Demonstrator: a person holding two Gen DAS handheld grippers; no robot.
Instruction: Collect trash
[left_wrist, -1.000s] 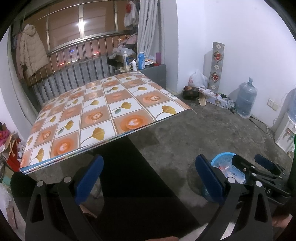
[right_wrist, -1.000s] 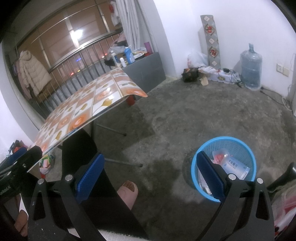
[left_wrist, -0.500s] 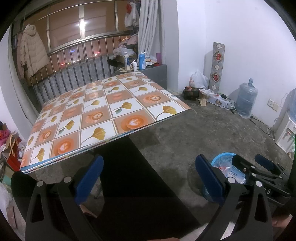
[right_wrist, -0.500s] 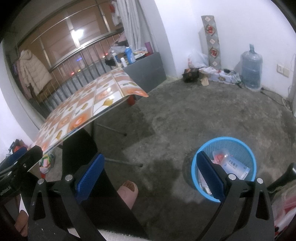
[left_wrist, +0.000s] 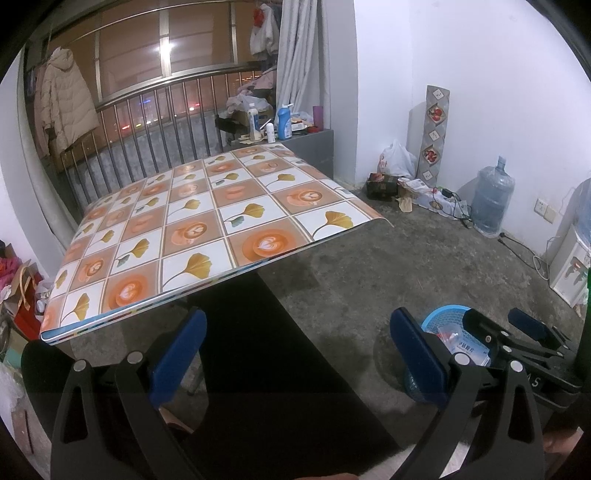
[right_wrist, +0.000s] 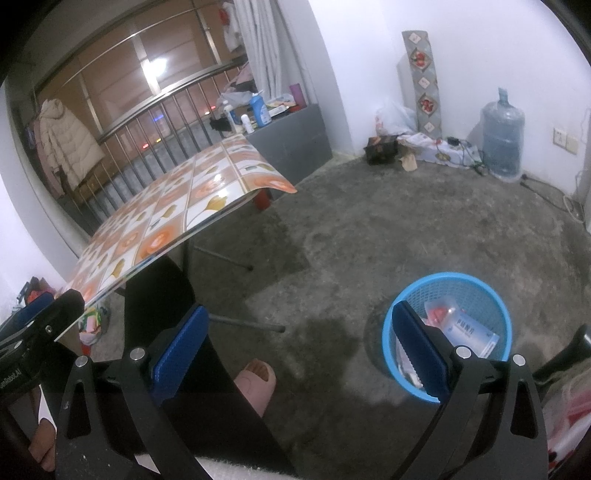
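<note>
The table with its tiled cloth stands bare ahead. On the floor to its right sits the blue basket, holding a packet and other trash. Left gripper and right gripper both hang wide open and empty, the right just above the basket.

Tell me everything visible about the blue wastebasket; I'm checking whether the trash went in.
The blue wastebasket is a round, open-topped bin of what looks like mesh plastic, standing upright on the bare concrete floor. Inside lie a white box with blue print and a clear wrapper with red. Nothing grips it; one finger of the right tongs overlaps its rim in view.
</note>
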